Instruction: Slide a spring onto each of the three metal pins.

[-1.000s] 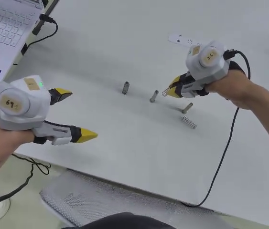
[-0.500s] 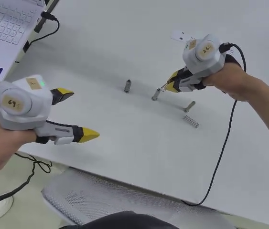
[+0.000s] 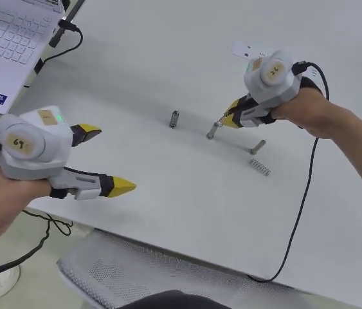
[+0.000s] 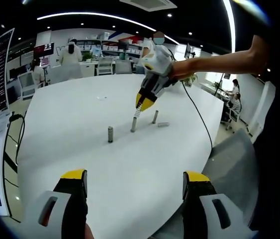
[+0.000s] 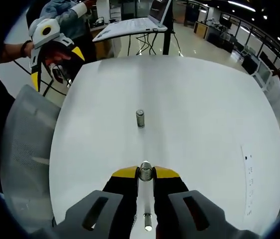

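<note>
table (image 3: 168,58): white, pins standing apart so each can be reached | left gripper (image 3: 110,159): jaws wide, empty, held near the edge, out of the way | right gripper (image 3: 229,120): clamped on a spring (image 3: 221,122), angled down to line its bore over the middle pin (image 3: 213,131) | left pin (image 3: 174,118): already sprung | third pin (image 3: 256,147): bare, loose spring (image 3: 260,167) lying just beside it
</note>
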